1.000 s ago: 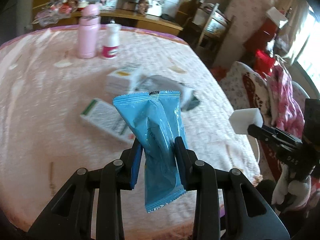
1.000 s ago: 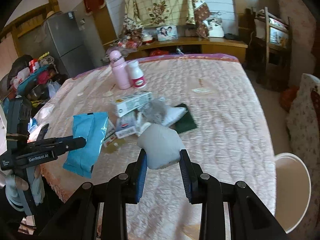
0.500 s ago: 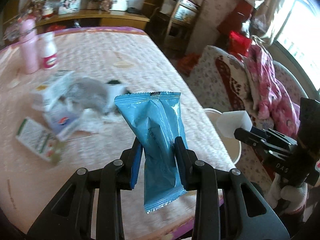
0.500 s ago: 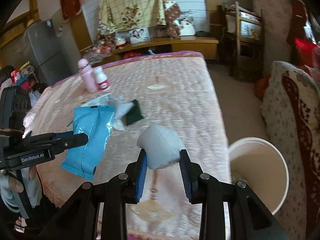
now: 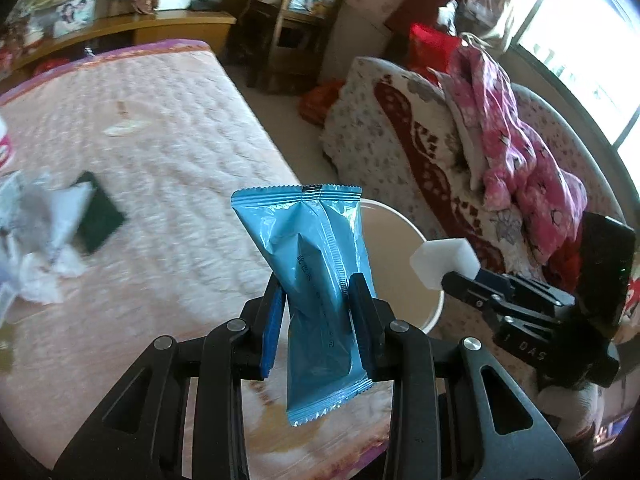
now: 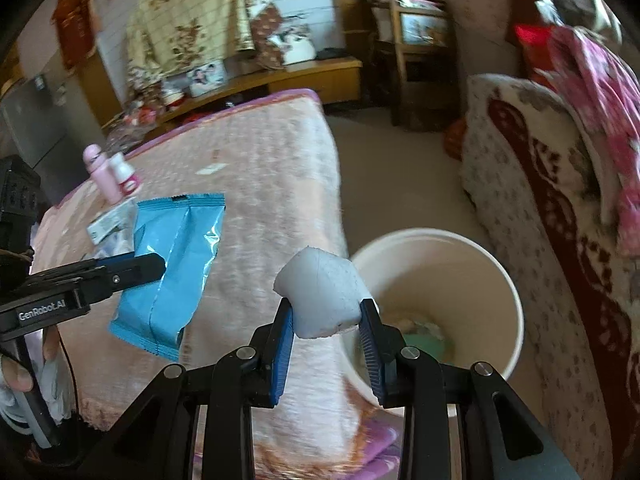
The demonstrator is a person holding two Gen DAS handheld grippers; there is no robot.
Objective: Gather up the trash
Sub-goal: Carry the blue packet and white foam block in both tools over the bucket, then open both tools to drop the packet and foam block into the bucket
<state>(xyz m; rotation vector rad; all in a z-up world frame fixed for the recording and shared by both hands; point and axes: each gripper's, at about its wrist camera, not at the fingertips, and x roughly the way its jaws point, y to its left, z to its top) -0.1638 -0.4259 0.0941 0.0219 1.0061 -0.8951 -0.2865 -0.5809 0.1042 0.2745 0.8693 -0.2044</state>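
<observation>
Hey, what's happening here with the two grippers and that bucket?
A person is clearing trash off the pink-covered table. The left hand-held gripper is clamped on a blue wrapper; the right hand-held gripper is clamped on a white foam chunk. Both are beside the white bucket on the floor, nothing dropped yet.

The bin (image 6: 516,320) stands on the floor between the table (image 6: 272,184) on its left and the sofa (image 6: 532,208) on its right, just beside the table's edge. Something lies in its bottom (perhaps scraps; too blurred to tell). Two bottles (image 6: 112,176) stand side by side toward the table's far left. Behind the table runs a sideboard (image 6: 304,76), a shelf unit (image 6: 416,40) to its right.
</observation>
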